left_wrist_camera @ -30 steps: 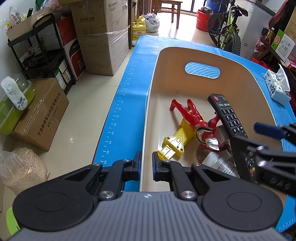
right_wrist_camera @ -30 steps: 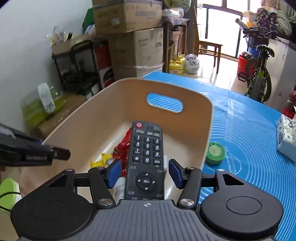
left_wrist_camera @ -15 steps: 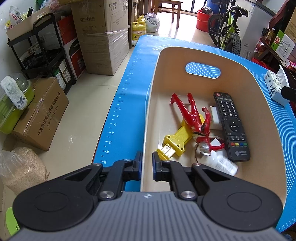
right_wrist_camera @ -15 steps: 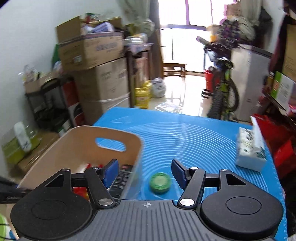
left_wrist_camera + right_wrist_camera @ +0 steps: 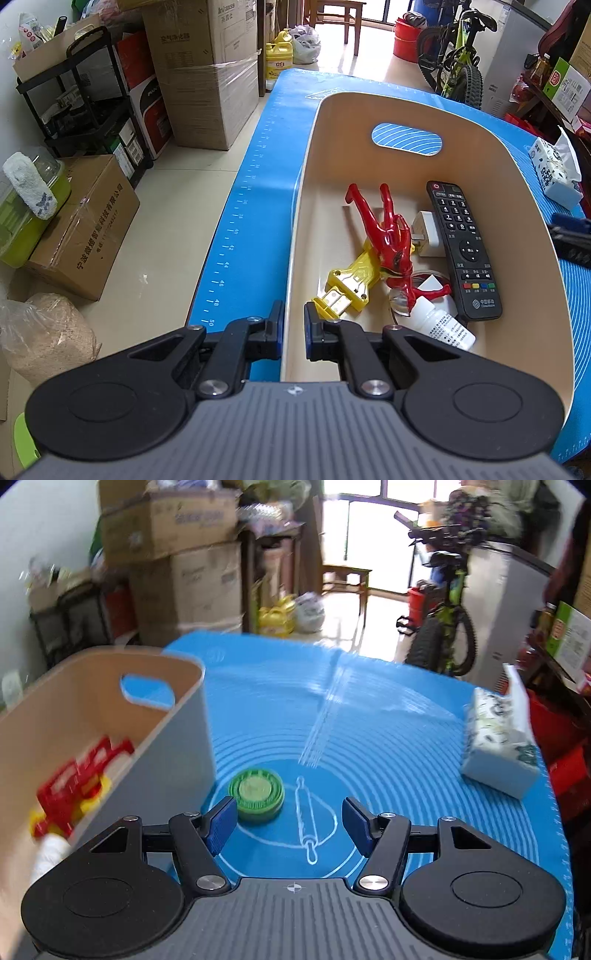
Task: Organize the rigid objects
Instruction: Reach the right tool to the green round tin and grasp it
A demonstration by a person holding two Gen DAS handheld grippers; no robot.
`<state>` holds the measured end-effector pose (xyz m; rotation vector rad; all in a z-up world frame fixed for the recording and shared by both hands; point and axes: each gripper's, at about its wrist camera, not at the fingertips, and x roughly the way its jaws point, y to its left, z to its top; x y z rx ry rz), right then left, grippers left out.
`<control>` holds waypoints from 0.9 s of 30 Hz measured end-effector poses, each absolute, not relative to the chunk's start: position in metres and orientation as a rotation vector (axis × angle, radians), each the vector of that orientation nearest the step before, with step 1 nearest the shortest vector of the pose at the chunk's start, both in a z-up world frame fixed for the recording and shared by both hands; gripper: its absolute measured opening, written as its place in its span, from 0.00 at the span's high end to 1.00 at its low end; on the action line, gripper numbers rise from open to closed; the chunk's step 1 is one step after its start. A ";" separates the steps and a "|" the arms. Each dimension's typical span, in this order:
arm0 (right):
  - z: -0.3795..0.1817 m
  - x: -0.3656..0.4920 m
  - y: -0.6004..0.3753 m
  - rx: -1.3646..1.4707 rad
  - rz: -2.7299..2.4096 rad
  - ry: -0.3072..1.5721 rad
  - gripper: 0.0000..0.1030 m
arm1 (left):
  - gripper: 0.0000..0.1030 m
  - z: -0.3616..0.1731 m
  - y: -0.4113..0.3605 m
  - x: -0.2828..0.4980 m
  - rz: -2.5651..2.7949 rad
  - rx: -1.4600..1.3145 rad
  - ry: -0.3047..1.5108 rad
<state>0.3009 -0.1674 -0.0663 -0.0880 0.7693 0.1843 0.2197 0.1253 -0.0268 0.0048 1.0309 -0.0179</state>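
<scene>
The bench [image 5: 388,716] carries a blue mat, and on its left part stands the beige bin [image 5: 517,206], which looks the same place as one second ago. The left tool [image 5: 293,323] clamps the near-left wall of the bin, one finger outside and one inside, as it did in both earlier pictures. The right tool [image 5: 288,821] is now out of the bin and hangs over the mat to the right of it, with its jaws wide and nothing between them; one second ago it was over the bin with the remote between its open fingers. The tissue pack [image 5: 498,742] lies near the right edge of the mat. The black remote [image 5: 463,251] now lies flat on the bin floor by the right wall, keys up. Beside it lie the red figure [image 5: 391,243] on a yellow toy [image 5: 351,284], a white charger [image 5: 426,232] and a white bottle [image 5: 447,325]. The green round lid [image 5: 256,790] rests on the mat just outside the bin, near the left finger of the right tool.
</scene>
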 end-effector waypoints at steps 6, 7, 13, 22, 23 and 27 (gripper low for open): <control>-0.085 0.315 -0.154 -0.143 0.227 0.785 0.32 | 0.88 -0.025 0.125 0.219 -0.013 0.013 1.027; -0.087 0.318 -0.152 -0.148 0.234 0.786 0.32 | 0.88 -0.025 0.125 0.219 -0.012 0.015 1.028; -0.099 0.327 -0.145 -0.179 0.267 0.796 0.32 | 0.88 -0.024 0.124 0.220 -0.010 0.020 1.030; -0.112 0.341 -0.143 -0.224 0.283 0.754 0.33 | 0.88 -0.025 0.124 0.219 -0.011 0.025 1.029; -0.113 0.343 -0.143 -0.227 0.289 0.755 0.33 | 0.88 -0.025 0.124 0.219 -0.010 0.026 1.029; -0.117 0.349 -0.143 -0.253 0.306 0.742 0.33 | 0.88 -0.026 0.124 0.219 -0.007 0.030 1.030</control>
